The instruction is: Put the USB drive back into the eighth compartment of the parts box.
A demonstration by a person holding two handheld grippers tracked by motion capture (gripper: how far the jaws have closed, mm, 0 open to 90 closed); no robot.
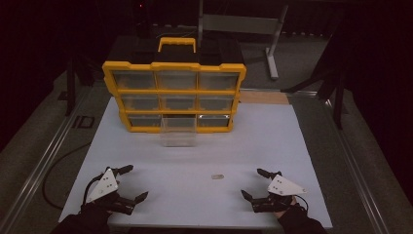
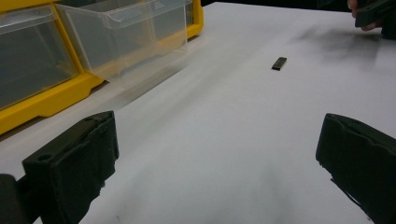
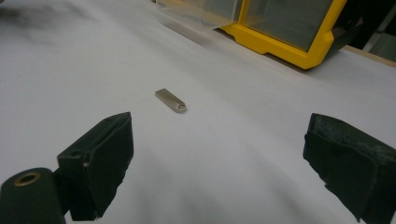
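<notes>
Small metal USB stick (image 1: 217, 177) lies flat on the white desk (image 1: 160, 195) between both empty, wide-open grippers, nearer the right gripper (image 1: 255, 185) than the left gripper (image 1: 130, 183), below the pulled-out clear drawer (image 1: 178, 131).

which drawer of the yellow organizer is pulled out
The bottom middle drawer: it juts forward from the organizer onto the table, while the other eight sit flush in their slots.

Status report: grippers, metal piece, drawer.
Left gripper and right gripper open, empty. Metal piece flat on table, between them, untouched. Drawer pulled out of yellow organizer. Path clear.
</notes>
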